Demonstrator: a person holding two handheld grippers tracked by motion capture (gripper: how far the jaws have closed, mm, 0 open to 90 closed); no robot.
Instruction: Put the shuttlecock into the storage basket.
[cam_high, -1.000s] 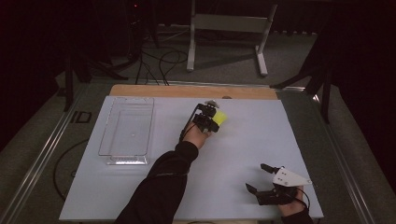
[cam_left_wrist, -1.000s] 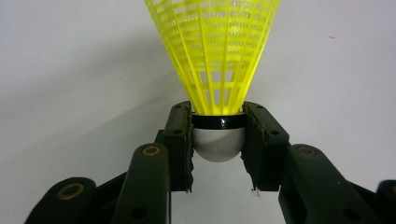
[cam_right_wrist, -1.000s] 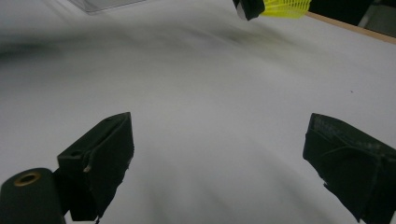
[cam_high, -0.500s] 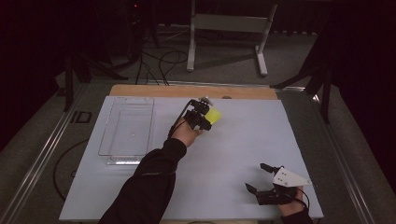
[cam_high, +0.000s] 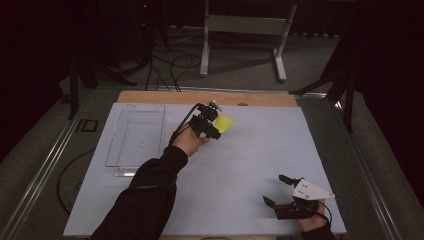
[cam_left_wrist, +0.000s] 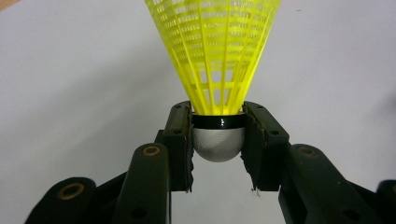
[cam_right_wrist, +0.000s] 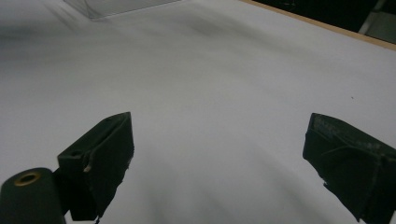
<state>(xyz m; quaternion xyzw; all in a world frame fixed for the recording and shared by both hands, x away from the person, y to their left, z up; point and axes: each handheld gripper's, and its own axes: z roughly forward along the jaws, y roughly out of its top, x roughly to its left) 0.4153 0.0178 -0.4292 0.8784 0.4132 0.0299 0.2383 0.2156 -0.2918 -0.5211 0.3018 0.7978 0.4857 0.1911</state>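
My left gripper (cam_high: 214, 121) is clamped on a yellow shuttlecock (cam_high: 224, 123). In the left gripper view my two jaws pinch its rounded white cork base just under the black band, one pad on each side, and the yellow mesh skirt (cam_left_wrist: 214, 51) flares straight out ahead of the jaws, away from me. The shuttlecock (cam_left_wrist: 217, 93) hangs clear of the white table sheet (cam_left_wrist: 70, 84).

Compared with a second ago, my left hand (cam_high: 189, 142) has carried the gripper up and toward the far edge of the table, and a little toward the clear plastic tray (cam_high: 135, 137), which lies just off to the gripper's left. The shuttlecock has come along in the same grip, still sticking out on the side away from the tray.

My right gripper (cam_high: 284, 192) has not moved: it rests near the table's near right corner, well apart from the shuttlecock, its jaws spread wide with nothing between them but bare sheet (cam_right_wrist: 210, 116).
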